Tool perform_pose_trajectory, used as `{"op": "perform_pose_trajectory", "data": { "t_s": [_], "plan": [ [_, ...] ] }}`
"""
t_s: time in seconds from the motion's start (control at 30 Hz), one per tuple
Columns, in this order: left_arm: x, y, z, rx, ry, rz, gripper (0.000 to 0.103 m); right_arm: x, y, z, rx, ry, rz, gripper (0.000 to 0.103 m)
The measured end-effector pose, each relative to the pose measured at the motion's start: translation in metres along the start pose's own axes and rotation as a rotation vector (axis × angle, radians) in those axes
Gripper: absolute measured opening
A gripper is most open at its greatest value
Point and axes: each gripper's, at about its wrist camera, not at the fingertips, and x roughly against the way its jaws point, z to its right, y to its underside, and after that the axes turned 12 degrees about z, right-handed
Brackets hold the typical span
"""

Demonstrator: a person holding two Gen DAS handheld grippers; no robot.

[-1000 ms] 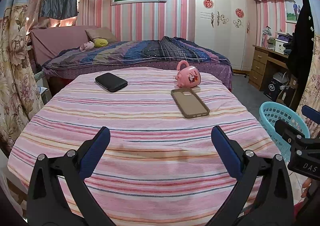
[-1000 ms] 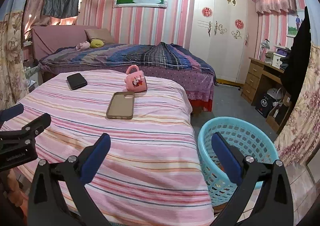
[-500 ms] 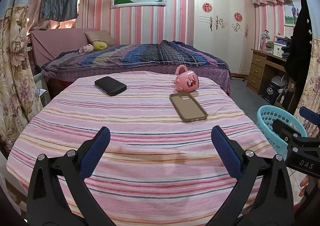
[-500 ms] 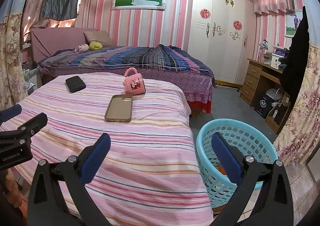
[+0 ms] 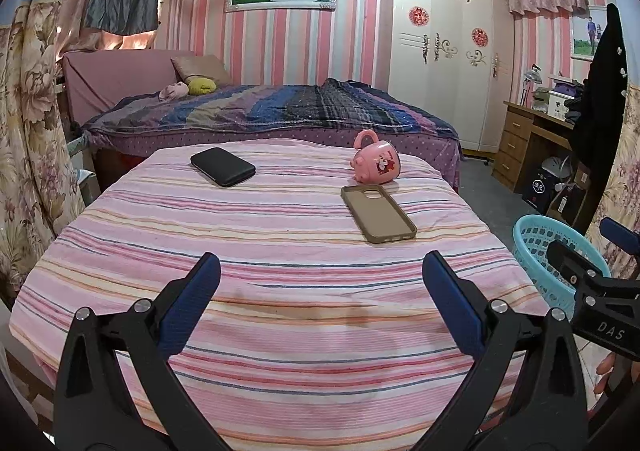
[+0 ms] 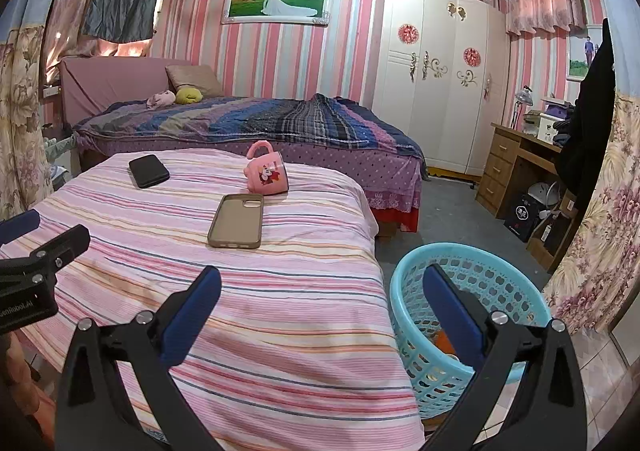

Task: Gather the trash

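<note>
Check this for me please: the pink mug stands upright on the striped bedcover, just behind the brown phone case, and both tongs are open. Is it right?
Not quite. The pink mug lies on its side, handle up, as the right wrist view shows. The rest holds: it rests on the striped bedcover just behind the brown phone case, and the left tongs and right tongs are both open.

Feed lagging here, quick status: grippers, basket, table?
Left gripper open, empty. Right gripper open, empty. Blue basket on floor right of striped table. Phone case, tipped pink mug, black phone on table.
</note>
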Motion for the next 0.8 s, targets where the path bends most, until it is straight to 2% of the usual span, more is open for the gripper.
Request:
{"op": "perform_pose_trajectory", "data": {
  "t_s": [0.8],
  "plan": [
    [0.0005,-0.0010,-0.0009,-0.007,-0.004,0.006,0.098,-0.0002,-0.0003,0.0018,-0.003,0.013,0.001,0.098]
  ]
}}
